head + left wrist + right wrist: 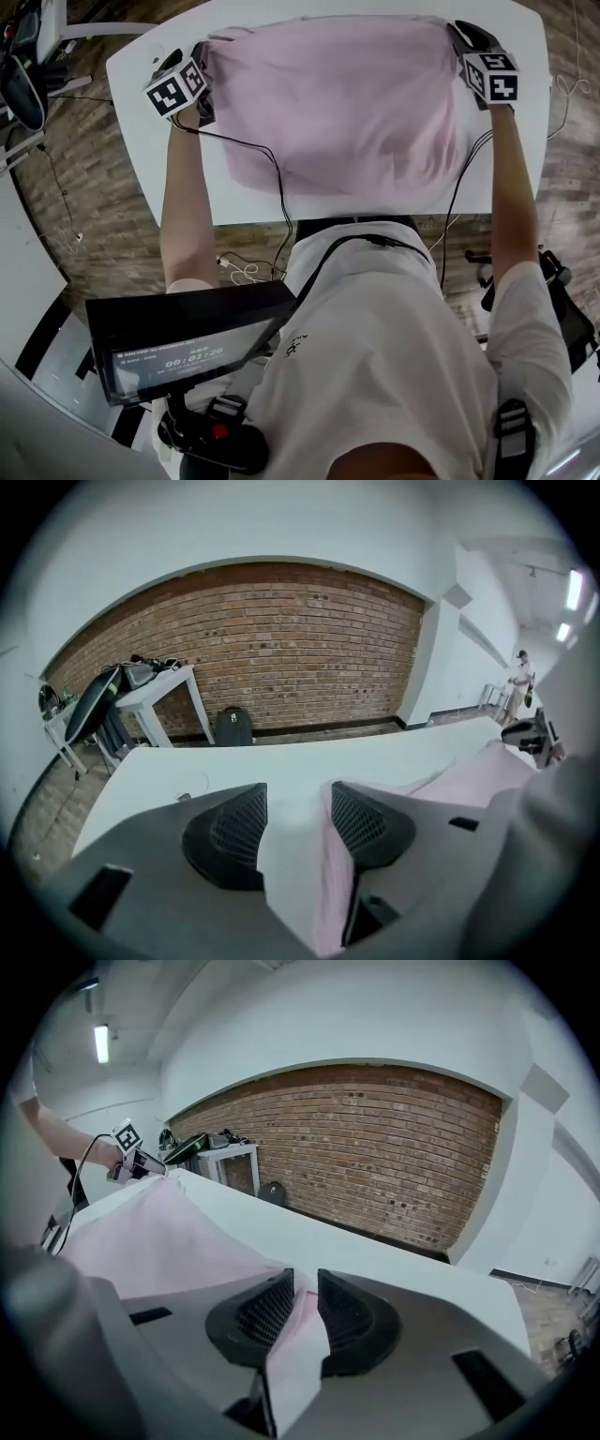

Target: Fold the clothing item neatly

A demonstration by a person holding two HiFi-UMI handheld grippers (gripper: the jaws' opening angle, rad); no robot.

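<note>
On the tabletop (141,131): pink garment (337,103) lies spread from close to the far edge almost to the near edge, with bare strips along the left and right edges.
Left tongs (298,808): at the garment's far left corner; released, jaws wide apart, cloth edge loose against the right pad, left pad clear of it.
Right tongs (305,1290): at the garment's far right corner; jaws slightly apart, a fold of cloth between them, not pinched.

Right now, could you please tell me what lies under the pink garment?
Only the white table shows around it. Anything beneath the garment is covered.
</note>
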